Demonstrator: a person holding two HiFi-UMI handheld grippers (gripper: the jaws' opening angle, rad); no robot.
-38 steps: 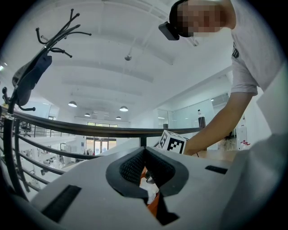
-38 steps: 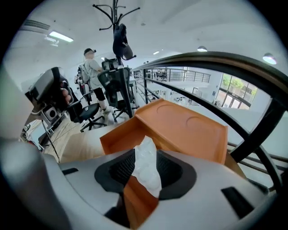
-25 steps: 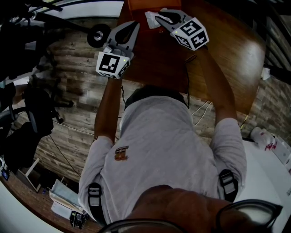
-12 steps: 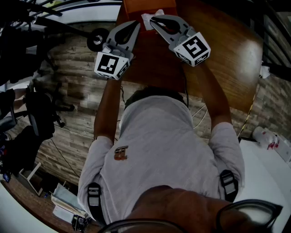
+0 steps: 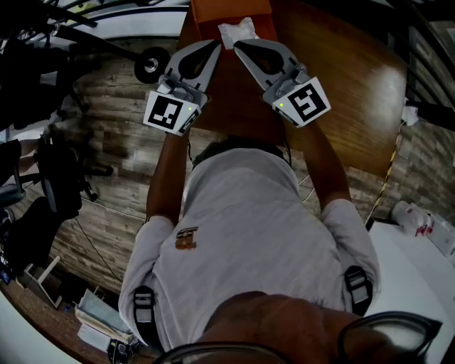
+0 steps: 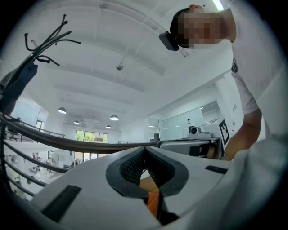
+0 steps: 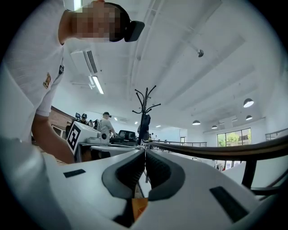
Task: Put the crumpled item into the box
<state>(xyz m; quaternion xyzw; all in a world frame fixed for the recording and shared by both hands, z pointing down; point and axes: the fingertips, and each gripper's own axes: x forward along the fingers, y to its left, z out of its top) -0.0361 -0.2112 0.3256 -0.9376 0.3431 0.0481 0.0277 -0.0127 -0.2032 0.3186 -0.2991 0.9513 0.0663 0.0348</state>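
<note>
While we look down on the orange box (image 5: 202,10), we find the left gripper (image 5: 215,45) just short of its near edge, towards the left corner, jaws pressed together with nothing between them. The white crumpled item (image 5: 238,31) sits at the box's near edge, pinched in the right gripper (image 5: 239,44), whose jaws have just been closing on it. That gripper reaches towards the box from above the brown table (image 5: 341,78).

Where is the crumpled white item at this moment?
The crumpled item is top centre in the head view, at the tip of the right gripper, by the orange box; the left gripper is just left of it.
</note>
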